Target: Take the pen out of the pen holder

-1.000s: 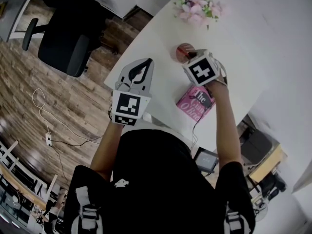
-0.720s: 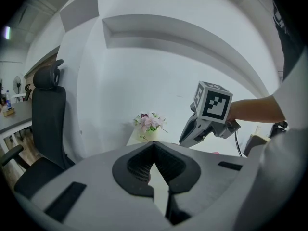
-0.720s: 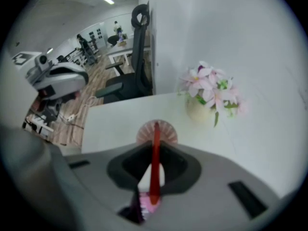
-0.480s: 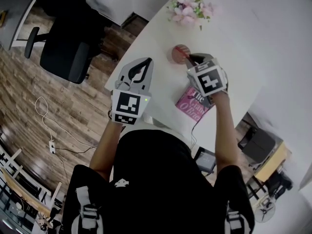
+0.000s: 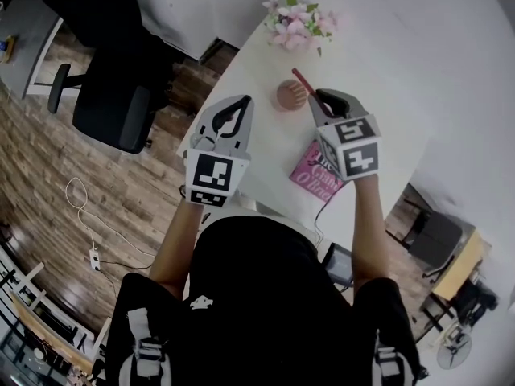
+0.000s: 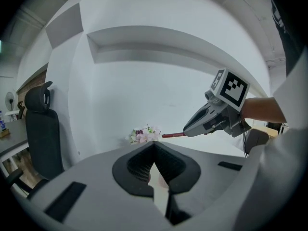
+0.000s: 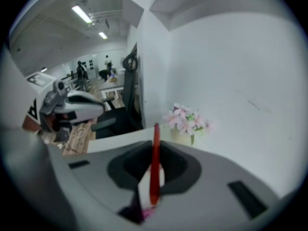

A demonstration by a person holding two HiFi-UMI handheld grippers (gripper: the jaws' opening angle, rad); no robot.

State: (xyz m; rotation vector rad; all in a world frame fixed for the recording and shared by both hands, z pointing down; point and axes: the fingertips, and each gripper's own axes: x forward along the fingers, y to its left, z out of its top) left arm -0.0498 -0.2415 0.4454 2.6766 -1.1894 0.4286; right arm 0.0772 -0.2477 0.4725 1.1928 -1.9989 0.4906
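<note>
The pen (image 5: 304, 82) is red and sits clamped in our right gripper (image 5: 319, 100), whose jaws close on its lower part; in the right gripper view it stands up between the pads with most of its length free above them. In the head view it slants up and away from the jaws, passing just beside the holder (image 5: 288, 95) and, as far as we can tell, above its rim rather than inside it; the left gripper view agrees, showing the pen held level in the air and pointing toward the flowers (image 5: 294, 21).

Our left gripper (image 5: 241, 104) hangs over the near edge of the table (image 5: 257, 155), well apart from the holder; its jaws are drawn together at the tips, with nothing between them.

We judge the main step to be done, or nearly so: the pen is gripped and looks clear of the holder, though the head view is too small to be sure that its lower end is free. What is left is to carry it fully away and, if wanted, set it down on the table, perhaps near the pink book (image 5: 315, 175).
</note>
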